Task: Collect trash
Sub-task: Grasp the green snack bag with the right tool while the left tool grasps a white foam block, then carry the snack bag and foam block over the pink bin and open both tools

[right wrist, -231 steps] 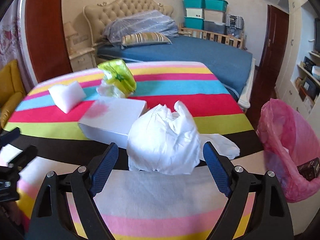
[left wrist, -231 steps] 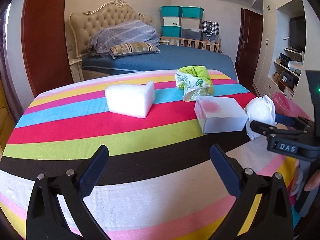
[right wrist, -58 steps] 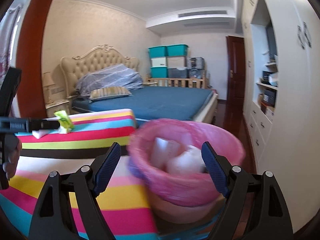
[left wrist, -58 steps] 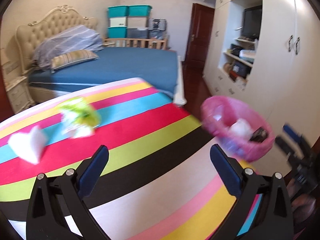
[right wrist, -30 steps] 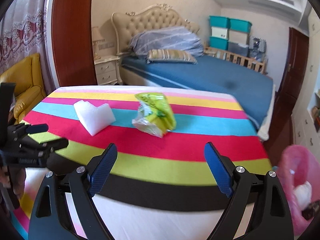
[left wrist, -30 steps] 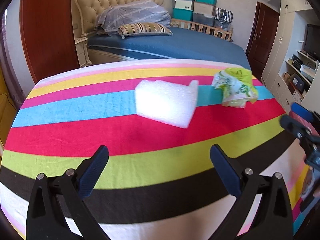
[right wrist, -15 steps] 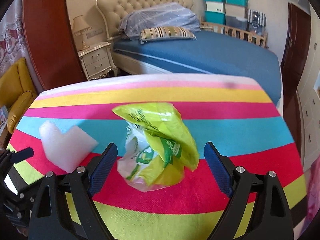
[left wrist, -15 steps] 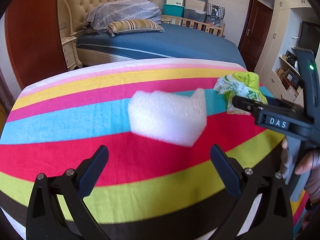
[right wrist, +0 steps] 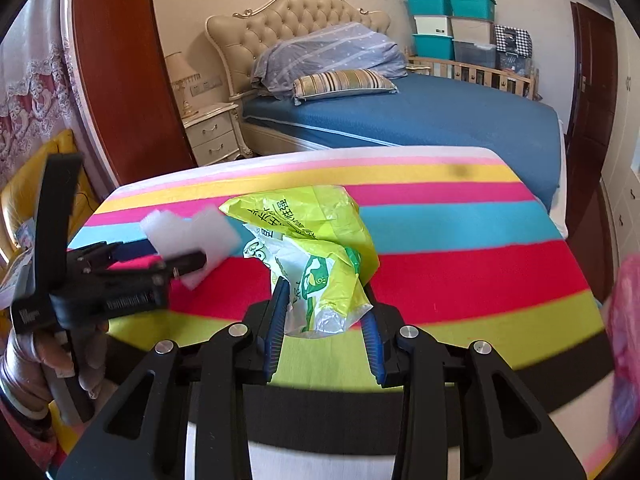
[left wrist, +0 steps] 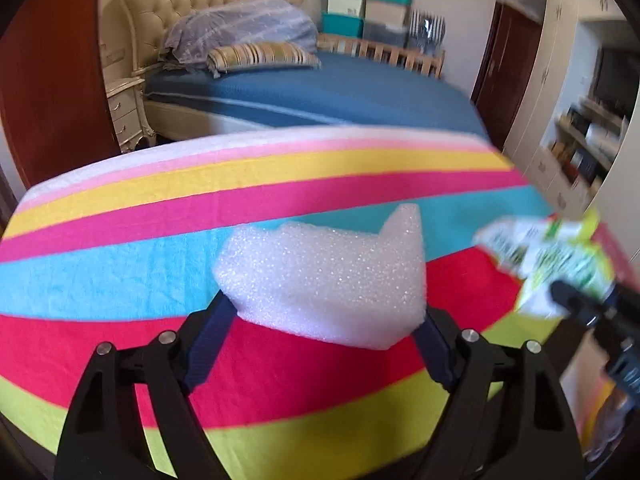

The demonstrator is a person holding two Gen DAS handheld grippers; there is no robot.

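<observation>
Striped cloth covers the bench [left wrist: 120, 248], where both pieces of trash sit mid-frame. Each gripper has just been closing, so two pieces can go at once: the left gripper [left wrist: 324, 320] clasps the white foam block [left wrist: 324, 276], the right gripper [right wrist: 324, 312] pinches the yellow-green plastic bag [right wrist: 316, 248]. Only the right wrist view shows the pink bin liner [right wrist: 624, 340] at the right edge.

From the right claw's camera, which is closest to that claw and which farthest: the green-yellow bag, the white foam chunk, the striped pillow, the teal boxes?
1. Green-yellow bag, between the right claw's fingers.
2. White foam chunk, left, on the striped table.
3. Striped pillow, on the bed beyond.
4. Teal boxes, stacked at the far wall.
</observation>
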